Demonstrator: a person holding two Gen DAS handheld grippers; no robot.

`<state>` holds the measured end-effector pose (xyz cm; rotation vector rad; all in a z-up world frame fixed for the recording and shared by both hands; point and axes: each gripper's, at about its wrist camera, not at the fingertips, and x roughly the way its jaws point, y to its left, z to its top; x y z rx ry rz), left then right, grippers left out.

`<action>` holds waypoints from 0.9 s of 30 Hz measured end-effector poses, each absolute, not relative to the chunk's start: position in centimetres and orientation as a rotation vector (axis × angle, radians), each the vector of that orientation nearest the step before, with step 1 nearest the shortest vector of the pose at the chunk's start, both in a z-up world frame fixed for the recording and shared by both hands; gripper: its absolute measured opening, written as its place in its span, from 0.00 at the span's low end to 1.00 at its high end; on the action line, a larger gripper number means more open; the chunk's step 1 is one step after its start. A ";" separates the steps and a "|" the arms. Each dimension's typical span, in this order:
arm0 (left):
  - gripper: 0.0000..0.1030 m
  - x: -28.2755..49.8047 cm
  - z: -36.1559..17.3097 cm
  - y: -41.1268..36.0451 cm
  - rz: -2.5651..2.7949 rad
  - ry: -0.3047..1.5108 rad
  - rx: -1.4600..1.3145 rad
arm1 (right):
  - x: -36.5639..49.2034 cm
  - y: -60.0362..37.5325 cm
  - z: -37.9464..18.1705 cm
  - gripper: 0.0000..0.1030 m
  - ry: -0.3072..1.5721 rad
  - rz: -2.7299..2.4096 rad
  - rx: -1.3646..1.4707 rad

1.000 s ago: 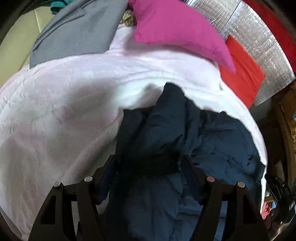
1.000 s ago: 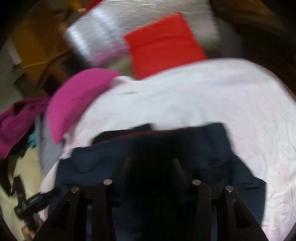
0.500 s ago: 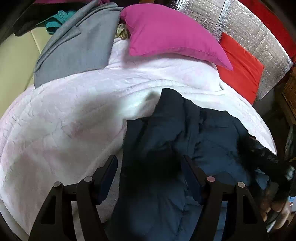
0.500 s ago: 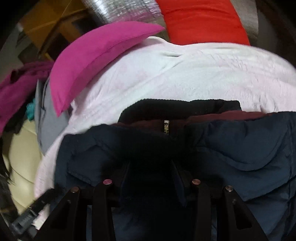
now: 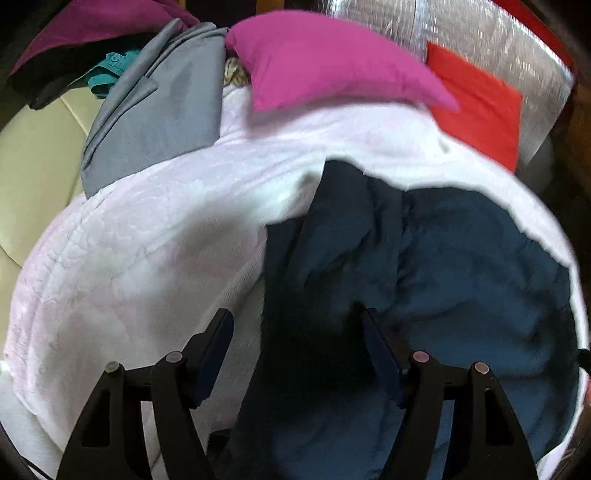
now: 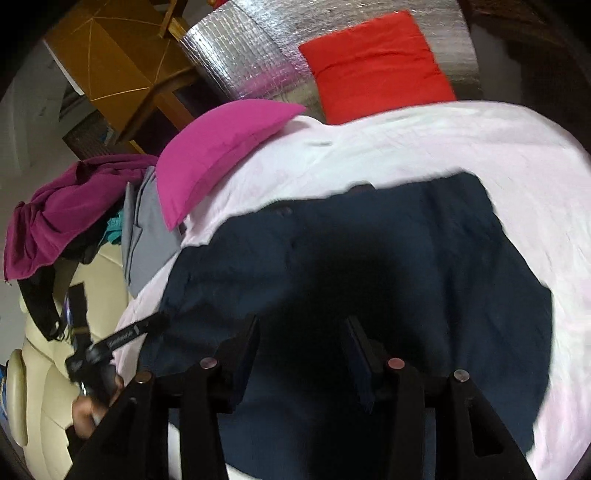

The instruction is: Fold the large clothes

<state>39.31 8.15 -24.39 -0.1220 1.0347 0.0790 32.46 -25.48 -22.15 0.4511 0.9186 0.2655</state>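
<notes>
The left gripper (image 5: 299,350) is seen with its jaws spread wide, poised above the near left edge of the navy padded jacket (image 5: 424,280). Dark fabric lies between the fingers, but no pad is seen pressing on it, so nothing is gripped. The right gripper (image 6: 301,350) is pointed down over the near middle of the same jacket (image 6: 369,266); its jaws have just been opening, and the dark cloth beneath them is not pinched. In the right wrist view the left gripper (image 6: 110,343) is also seen at the near left, held in a hand (image 6: 88,406), with its tip at the jacket's left edge.

The jacket is spread on a pale pink quilt (image 5: 140,251), towards its right side in the left wrist view. At the far edge of the quilt a magenta pillow (image 5: 325,59) is laid, and to its right a red cushion (image 5: 480,103) is propped against a silver foil panel (image 5: 480,33). A grey garment (image 5: 159,110) is draped at the far left, partly over the quilt, with a teal item (image 5: 107,74) and a plum cloth (image 6: 66,206) beyond it. A cream upholstered seat (image 6: 48,413) is visible at the left.
</notes>
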 end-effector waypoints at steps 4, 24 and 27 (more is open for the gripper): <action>0.73 38.5 -25.4 8.4 0.071 1.052 -0.130 | 31.5 -27.7 -25.4 0.50 1.006 0.249 0.530; 0.79 27.2 -26.9 11.8 -0.109 1.060 -0.585 | 20.7 -33.9 -31.8 0.74 0.924 0.286 1.112; 0.79 28.2 -28.6 11.5 -0.142 1.104 -0.697 | 22.6 -34.1 -33.2 0.74 0.931 0.255 1.163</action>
